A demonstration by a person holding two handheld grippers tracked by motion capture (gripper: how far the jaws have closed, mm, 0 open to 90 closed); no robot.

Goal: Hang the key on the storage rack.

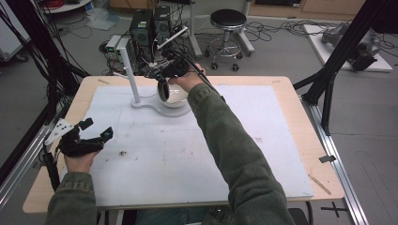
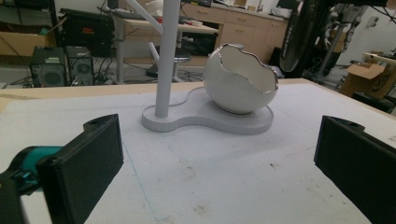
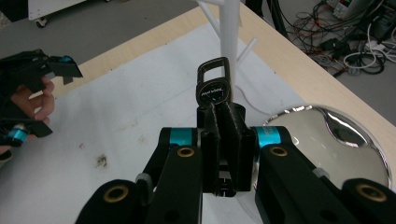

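A: What colour is the stand (image 2: 208,119) in front of the left tool (image 2: 219,163)?
B: White, the pole and the base both. The egg-shaped bowl (image 2: 238,86) on it is white outside, with a silver rim; inside it shines like a mirror.
A: And the right tool (image 3: 223,140)?
B: Black, with teal rings. The key fob (image 3: 214,86) in it is dark, with a small blue mark.
A: The worktop (image 1: 300,126)?
B: Light wood, with a pale grey-white mat (image 1: 159,159), a little stained.

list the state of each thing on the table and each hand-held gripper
right hand-held gripper: shut on the key fob
key fob: held upright above the bowl
left hand-held gripper: open, empty
bowl: upright on the stand base, nothing seen inside
stand: upright, branches bare
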